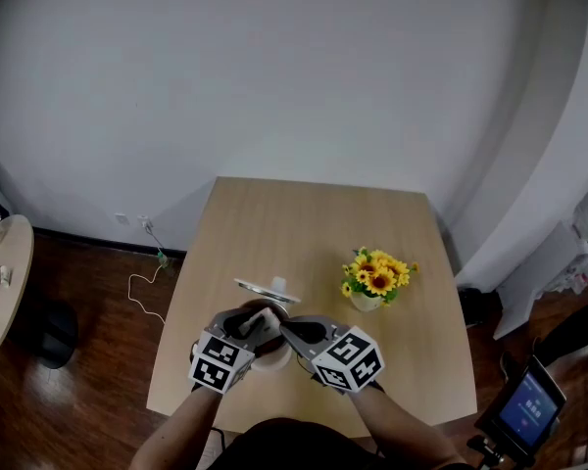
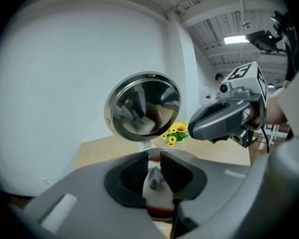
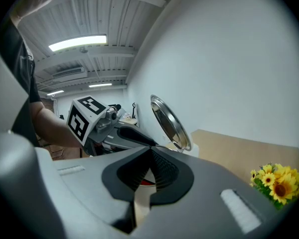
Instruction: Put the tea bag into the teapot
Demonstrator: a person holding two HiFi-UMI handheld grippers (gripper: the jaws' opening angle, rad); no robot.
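The white teapot [image 1: 271, 359] stands near the table's front edge, its steel lid [image 1: 265, 287] hinged up and open. Both grippers meet tip to tip right above its mouth. My left gripper [image 1: 258, 323] is shut on a crumpled pale tea bag [image 2: 155, 179], which sits between its pads over the pot's red-banded rim. My right gripper [image 1: 286, 329] is shut on a pale paper strip [image 3: 141, 199] of the same tea bag. The lid's shiny inside [image 2: 143, 106] fills the middle of the left gripper view, and the right gripper view catches the lid [image 3: 170, 121] edge-on.
A small vase of sunflowers [image 1: 377, 280] stands on the wooden table [image 1: 314, 223] to the right of the teapot. A white wall runs behind the table. Dark wooden floor with a cable lies to the left, and a round side table [image 1: 5, 262] stands at far left.
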